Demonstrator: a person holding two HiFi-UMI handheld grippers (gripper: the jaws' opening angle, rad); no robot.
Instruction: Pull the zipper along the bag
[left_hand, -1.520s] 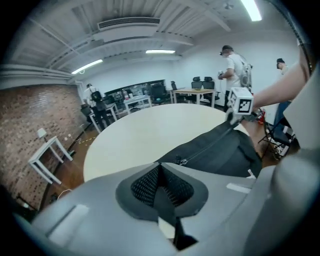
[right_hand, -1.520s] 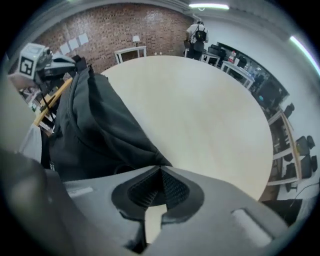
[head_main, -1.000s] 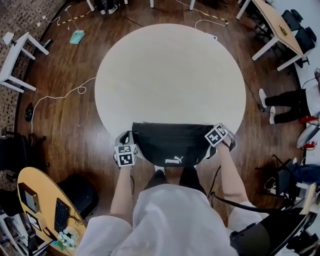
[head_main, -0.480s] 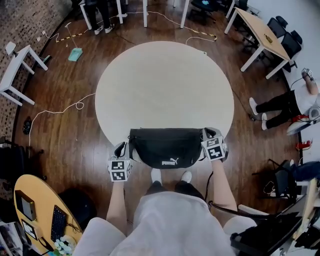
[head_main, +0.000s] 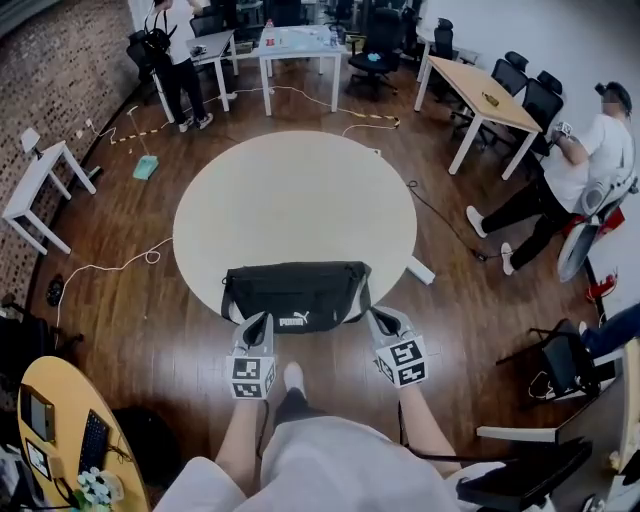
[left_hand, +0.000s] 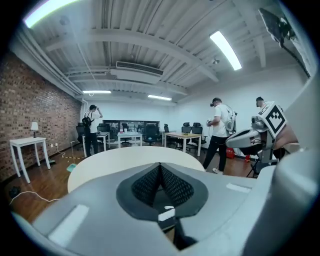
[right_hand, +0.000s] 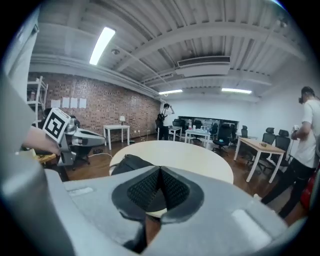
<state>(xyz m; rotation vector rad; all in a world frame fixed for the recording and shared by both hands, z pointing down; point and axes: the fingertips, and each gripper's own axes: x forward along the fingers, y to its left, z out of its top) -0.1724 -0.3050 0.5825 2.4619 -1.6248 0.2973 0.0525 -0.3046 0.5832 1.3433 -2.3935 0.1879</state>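
A black waist bag (head_main: 296, 293) with a white logo lies flat at the near edge of the round cream table (head_main: 295, 205). My left gripper (head_main: 260, 322) hangs just in front of the bag's near left corner, clear of it, jaws shut and empty. On the other side my right gripper (head_main: 379, 320) sits off the near right corner, also shut on nothing. In the left gripper view the pads (left_hand: 172, 187) meet over the table. The right gripper view shows its own closed pads (right_hand: 172, 190) and the bag (right_hand: 128, 163) to their left. The zipper pull is too small to make out.
Wooden floor surrounds the table. A white cable (head_main: 110, 268) lies on the floor at left, near a small white table (head_main: 35, 190). Desks and office chairs (head_main: 490, 105) stand at the back; a seated person (head_main: 570, 170) is at right and another person (head_main: 170, 60) stands at back left.
Both grippers have come off the ends of the bag and drawn back toward me. The head view has lifted, and more of the room shows now.
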